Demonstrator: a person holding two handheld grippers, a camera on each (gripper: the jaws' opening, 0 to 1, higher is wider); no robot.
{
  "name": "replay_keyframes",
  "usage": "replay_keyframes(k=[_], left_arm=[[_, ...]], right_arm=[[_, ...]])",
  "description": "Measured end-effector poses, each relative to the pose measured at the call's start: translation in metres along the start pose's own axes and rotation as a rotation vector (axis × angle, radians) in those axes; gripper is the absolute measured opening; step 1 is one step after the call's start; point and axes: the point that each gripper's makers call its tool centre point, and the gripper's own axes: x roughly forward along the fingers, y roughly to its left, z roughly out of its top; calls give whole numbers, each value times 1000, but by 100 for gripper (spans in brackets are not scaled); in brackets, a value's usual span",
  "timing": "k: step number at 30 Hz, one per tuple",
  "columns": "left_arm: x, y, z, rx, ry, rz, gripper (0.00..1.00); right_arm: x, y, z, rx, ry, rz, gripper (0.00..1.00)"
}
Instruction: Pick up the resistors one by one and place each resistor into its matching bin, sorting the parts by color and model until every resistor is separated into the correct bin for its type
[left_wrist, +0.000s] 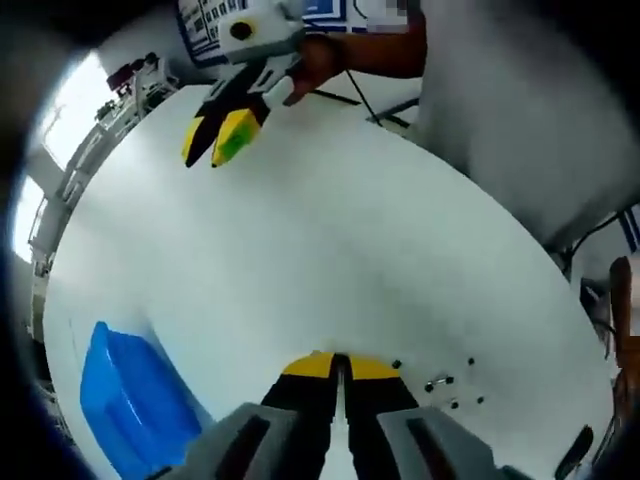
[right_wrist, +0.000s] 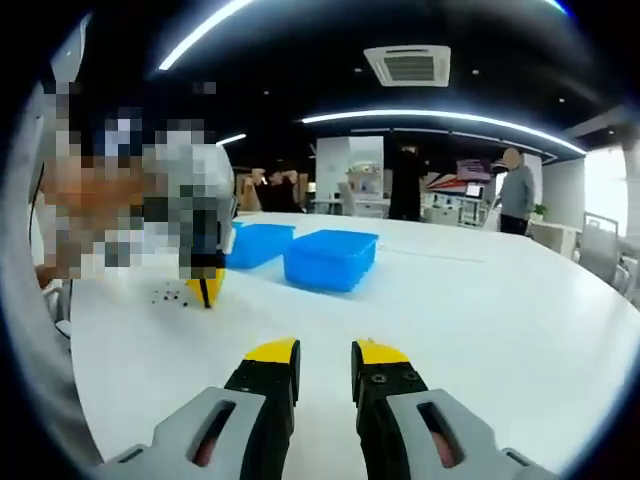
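Left gripper view: the left claw (left_wrist: 338, 366) is seen low over the white tabletop (left_wrist: 330, 240), its yellow-tipped jaws drawn together with only a thin slit between them and nothing visibly held. Just beside its tips, to the right, a loose scatter of small dark resistors (left_wrist: 448, 384) lies on the tabletop. A blue bin (left_wrist: 130, 400) sits at the lower left, apart from the resistors. At the top, the right claw (left_wrist: 222, 138) is held by a hand (left_wrist: 312, 62) above the far part of the tabletop. From the right gripper view, the right claw (right_wrist: 324, 356) is shown with its jaws narrowly parted and empty, raised above the tabletop (right_wrist: 470, 300). Two blue bins (right_wrist: 330, 257) stand side by side farther off, and the left claw's yellow tip (right_wrist: 207, 286) is touching down near the resistors (right_wrist: 170, 295). People (right_wrist: 517, 190) are standing in the background.
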Motion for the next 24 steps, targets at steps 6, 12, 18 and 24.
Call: replay_keyframes(k=[6,12,18,24], left_arm=[[-24,-1,28,-82,-279,86,6],[-56,6,38,-185,-519,264,6],[-116,25,28,-390,-847,567,5],[-183,46,-24,-571,-923,998,5]], right_arm=[[3,1,1,0,-4,6,23],[7,5,2,-3,-4,19,23],[10,11,5,-12,-6,37,23],[11,16,3,-14,2,49,23]])
